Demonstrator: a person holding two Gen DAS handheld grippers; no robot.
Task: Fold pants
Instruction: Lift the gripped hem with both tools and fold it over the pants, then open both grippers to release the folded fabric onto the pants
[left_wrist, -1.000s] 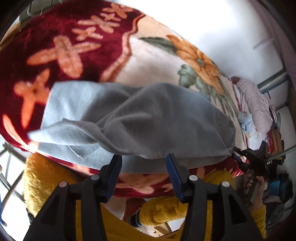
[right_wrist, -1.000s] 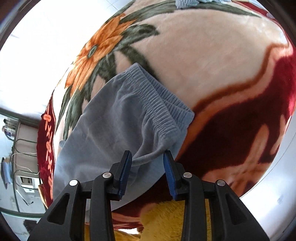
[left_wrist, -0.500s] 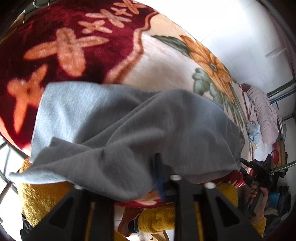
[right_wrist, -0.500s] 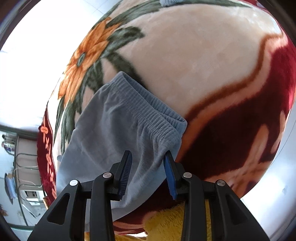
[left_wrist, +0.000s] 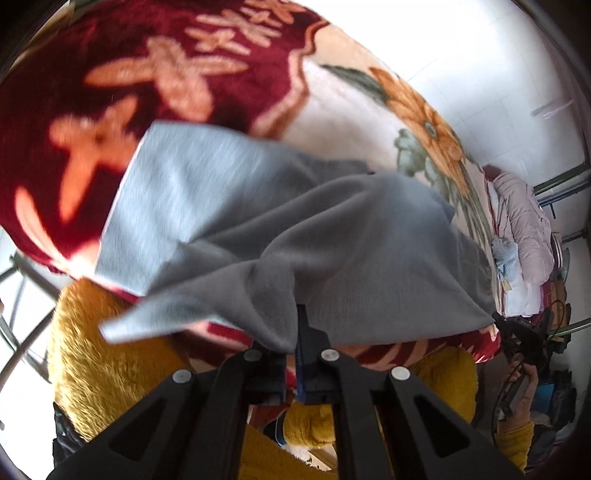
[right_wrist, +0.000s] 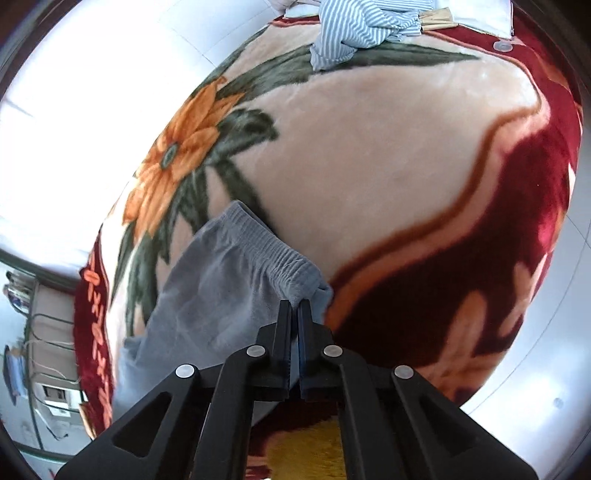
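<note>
Through the left wrist camera, our left gripper (left_wrist: 291, 332) has its jaws pinched tight on a near edge of the grey pants (left_wrist: 332, 251), having just clamped down on the cloth, and the fabric drapes over the left finger and bunches up ahead of us, blurred. The pants lie across the red and cream floral blanket (left_wrist: 155, 74), a loose corner hanging off its near edge above our fuzzy yellow sleeve (left_wrist: 110, 350). Far right, a pink jacket (left_wrist: 524, 218) sits in a heap. Over to the right wrist camera: our right gripper (right_wrist: 293, 308) has just snapped closed on the near corner of the ribbed waistband (right_wrist: 273, 254), with fabric pinched between the jaws. A striped blue cloth (right_wrist: 354, 33) lies at the blanket's far end.
</note>
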